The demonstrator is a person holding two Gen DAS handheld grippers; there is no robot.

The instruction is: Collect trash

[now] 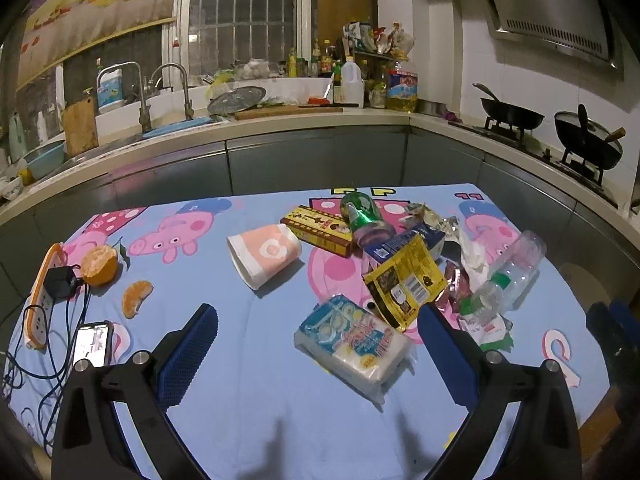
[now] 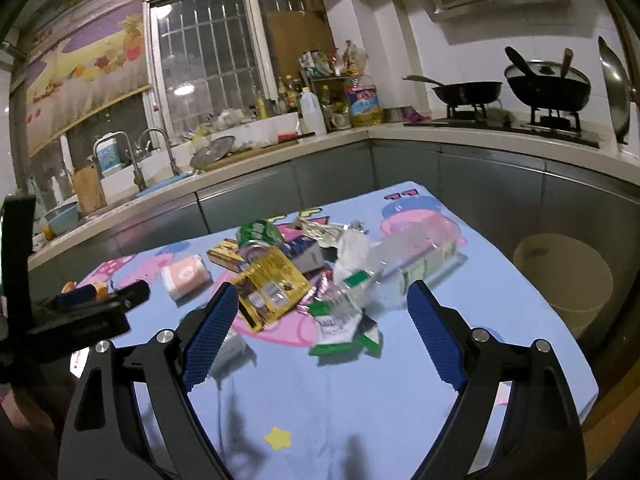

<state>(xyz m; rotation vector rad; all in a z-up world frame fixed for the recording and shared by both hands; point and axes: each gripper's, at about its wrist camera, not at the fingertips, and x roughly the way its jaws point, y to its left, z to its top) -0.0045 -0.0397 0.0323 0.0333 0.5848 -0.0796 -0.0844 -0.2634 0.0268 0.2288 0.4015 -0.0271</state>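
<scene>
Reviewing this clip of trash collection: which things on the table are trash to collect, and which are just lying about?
Likely trash, piled together:
- clear plastic bottle
- green can
- yellow foil packet
- yellow-red carton
- crumpled wrappers

Probably not trash, lying apart on the left:
- phone
- power strip
- peeled orange
- tissue pack, possibly unused

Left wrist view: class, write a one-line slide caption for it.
Open left gripper above a tissue pack beside piled trash on a cartoon tablecloth.
</scene>
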